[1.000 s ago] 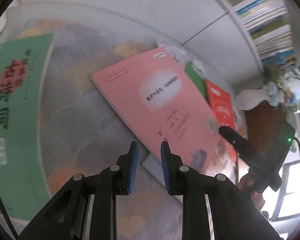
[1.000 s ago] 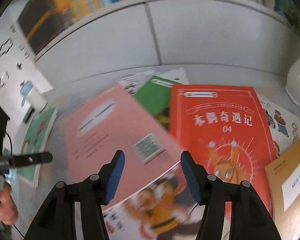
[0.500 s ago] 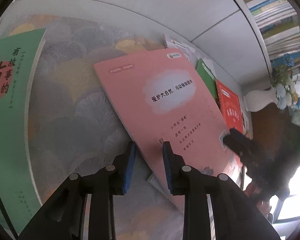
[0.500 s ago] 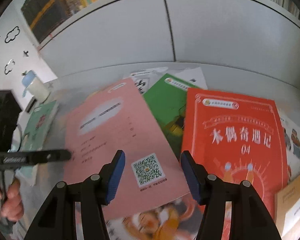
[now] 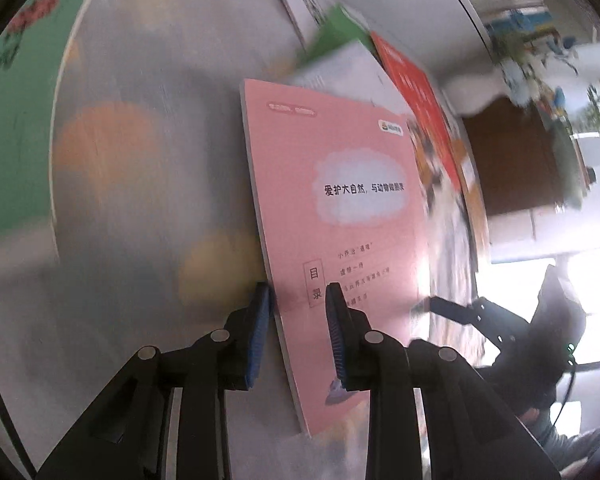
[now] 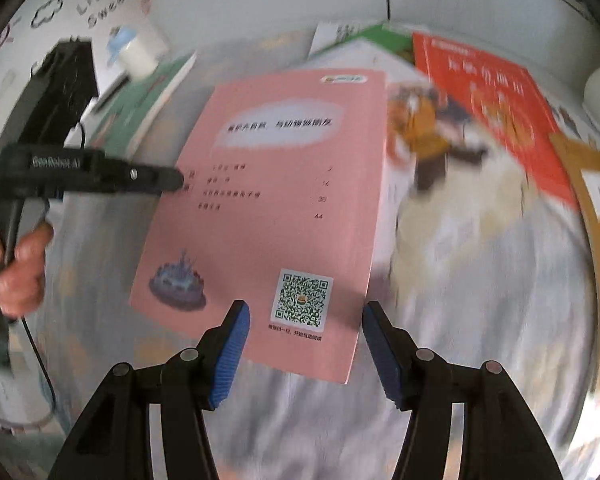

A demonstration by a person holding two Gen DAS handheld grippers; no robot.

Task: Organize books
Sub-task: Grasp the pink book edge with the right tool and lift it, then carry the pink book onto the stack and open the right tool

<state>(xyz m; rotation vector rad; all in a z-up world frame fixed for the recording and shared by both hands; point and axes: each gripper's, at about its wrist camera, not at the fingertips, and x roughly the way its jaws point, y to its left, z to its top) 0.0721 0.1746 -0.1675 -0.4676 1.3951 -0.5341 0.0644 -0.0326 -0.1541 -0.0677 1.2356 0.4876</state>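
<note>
Straddling pink book (image 5: pixel 340 216), both tongs (image 5: pixel 298 300) (image 6: pixel 306 320) gape.

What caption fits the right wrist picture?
Open right tongs hover over a pink book beside a red book.

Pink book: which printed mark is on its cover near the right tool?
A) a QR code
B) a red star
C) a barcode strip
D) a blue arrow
A: on the pink book, a square black-and-white QR code sits at the lower edge, in the gap of the right tool, whose blue pads stand apart.
</note>
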